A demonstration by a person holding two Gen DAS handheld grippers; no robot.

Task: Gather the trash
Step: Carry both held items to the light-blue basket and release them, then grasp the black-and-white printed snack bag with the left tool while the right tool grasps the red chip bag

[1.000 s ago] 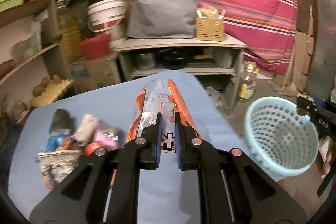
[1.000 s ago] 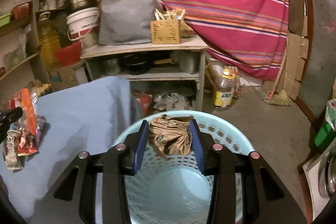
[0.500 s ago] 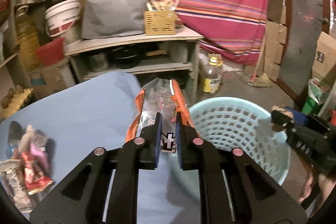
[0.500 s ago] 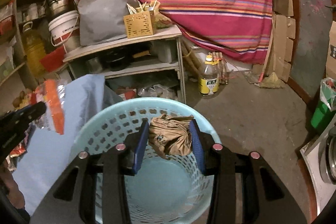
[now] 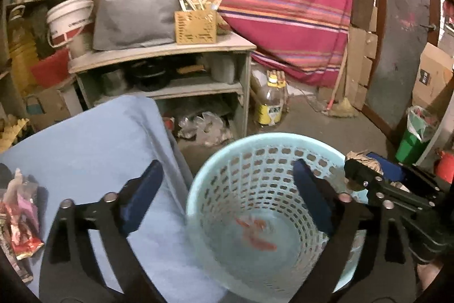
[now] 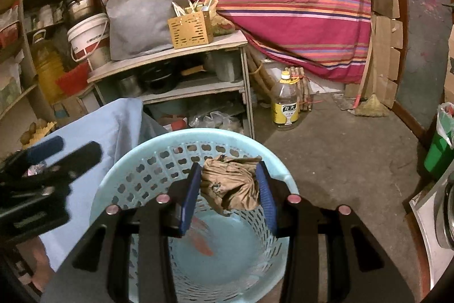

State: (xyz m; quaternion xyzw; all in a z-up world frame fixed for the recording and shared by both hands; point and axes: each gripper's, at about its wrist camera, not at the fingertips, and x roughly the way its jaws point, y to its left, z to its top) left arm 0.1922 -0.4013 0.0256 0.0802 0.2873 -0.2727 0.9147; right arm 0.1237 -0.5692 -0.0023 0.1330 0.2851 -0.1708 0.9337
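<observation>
Table: flat top under a smooth pale blue cloth (image 5: 93, 149), its corner just beside the basket.
Basket: round light blue plastic laundry basket (image 5: 255, 158) with perforated walls, upright on the concrete floor, mouth facing up.
Left gripper: black two-finger left gripper (image 5: 227, 195) with blue pads, jaws spread wide and empty over the basket; a second ago they pinched the wrapper above the table.
Right gripper: black right gripper (image 6: 229, 189) poised over the basket mouth, jaws clamped on the paper, as before.
Paper: crumpled brown paper wad (image 6: 231, 186), creased and roughly ball-shaped with no clear long axis, held between the blue pads above the basket.
Wrapper: glossy orange snack wrapper (image 5: 255, 234), blurred, down near the basket bottom; its long axis cannot be told.
Remaining trash: small heap of colourful crinkled wrappers (image 5: 22, 215) on the table's left edge.
</observation>
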